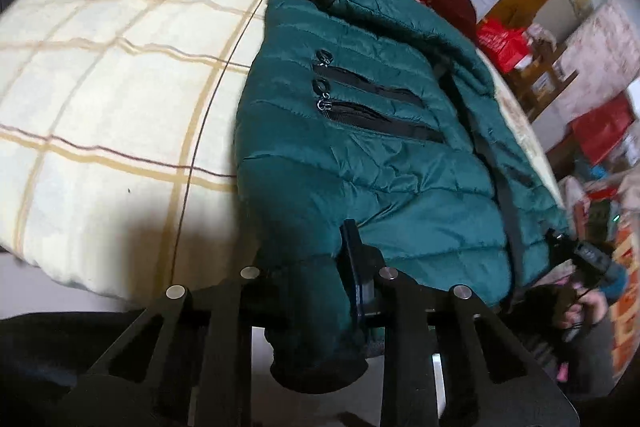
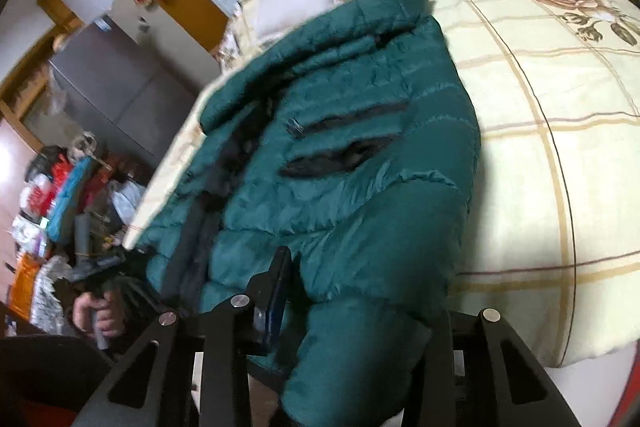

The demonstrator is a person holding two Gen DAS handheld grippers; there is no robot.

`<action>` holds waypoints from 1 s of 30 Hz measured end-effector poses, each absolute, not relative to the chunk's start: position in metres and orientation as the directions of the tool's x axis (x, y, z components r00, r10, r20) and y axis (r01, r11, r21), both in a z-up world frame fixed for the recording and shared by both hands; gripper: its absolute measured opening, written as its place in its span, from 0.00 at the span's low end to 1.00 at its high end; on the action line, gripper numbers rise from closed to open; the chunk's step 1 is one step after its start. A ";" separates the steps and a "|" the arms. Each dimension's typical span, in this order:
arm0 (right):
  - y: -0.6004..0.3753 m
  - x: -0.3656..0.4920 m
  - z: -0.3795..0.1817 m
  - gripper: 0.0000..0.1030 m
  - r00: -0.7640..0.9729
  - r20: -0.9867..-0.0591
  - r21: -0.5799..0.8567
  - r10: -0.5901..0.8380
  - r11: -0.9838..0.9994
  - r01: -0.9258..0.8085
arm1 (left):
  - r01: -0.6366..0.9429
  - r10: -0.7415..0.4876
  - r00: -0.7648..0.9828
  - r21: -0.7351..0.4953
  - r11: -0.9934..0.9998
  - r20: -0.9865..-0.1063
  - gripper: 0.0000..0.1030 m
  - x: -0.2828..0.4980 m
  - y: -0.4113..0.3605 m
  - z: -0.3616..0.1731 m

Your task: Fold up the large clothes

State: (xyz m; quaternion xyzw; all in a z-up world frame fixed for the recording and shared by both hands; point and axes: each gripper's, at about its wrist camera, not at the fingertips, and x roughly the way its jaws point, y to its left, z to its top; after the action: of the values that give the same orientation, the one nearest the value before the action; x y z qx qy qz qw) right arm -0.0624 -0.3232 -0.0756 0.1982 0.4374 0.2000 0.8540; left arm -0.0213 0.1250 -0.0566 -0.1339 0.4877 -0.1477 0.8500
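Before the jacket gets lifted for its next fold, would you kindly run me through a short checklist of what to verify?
1. Left gripper on the hem of the green jacket: ok, fabric sits between its fingers.
2. Right gripper on the hem's other corner: ok, fabric fills its jaws.
3. Grip firmness on both: cannot tell, the puffy fabric hides the pads.
4. Jacket flat on the bedspread: not ok, its hem hangs over the bed edge.
5. Room on the bedspread beside the jacket: ok.
6. Pocket zippers closed: not ok, at least one gapes.
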 end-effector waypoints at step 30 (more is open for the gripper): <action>-0.310 -0.121 -0.002 0.13 0.741 -0.507 0.371 0.440 0.888 -0.273 | 0.131 -0.373 0.663 -0.390 0.911 -0.649 0.16 -0.056 0.169 0.020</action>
State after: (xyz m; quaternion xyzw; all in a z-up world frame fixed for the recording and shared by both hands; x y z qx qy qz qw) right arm -0.1209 -0.3104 -0.0017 0.1376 0.3034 0.1929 0.9229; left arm -0.0558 0.1689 0.0196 -0.1568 0.3855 -0.1404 0.8984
